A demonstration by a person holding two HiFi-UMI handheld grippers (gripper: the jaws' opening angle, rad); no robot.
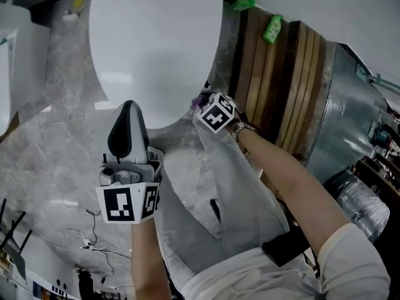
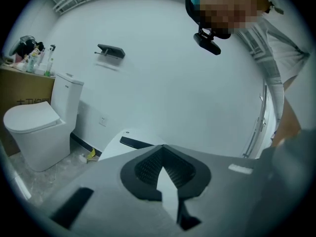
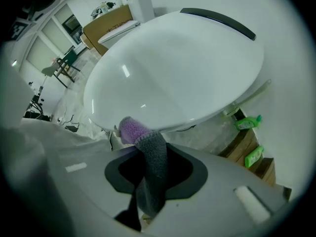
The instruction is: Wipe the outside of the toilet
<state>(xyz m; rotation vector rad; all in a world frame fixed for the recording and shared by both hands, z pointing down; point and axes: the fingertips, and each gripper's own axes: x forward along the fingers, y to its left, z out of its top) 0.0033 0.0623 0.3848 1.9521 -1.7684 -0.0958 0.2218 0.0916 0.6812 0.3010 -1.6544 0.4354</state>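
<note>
The white toilet has its lid down and fills the top of the head view. My right gripper is at the bowl's front right edge, shut on a grey and purple cloth. The cloth's purple end presses against the underside of the toilet's rim. Only a purple bit of the cloth shows in the head view. My left gripper is held upright in front of the bowl, apart from it, shut and holding nothing. Its closed fingertips point at the wall above the toilet's back.
A wooden slat panel and a silver foil duct stand right of the toilet, with green bottles beside them. A second toilet stands further left by a cardboard box. Cables lie on the marble floor.
</note>
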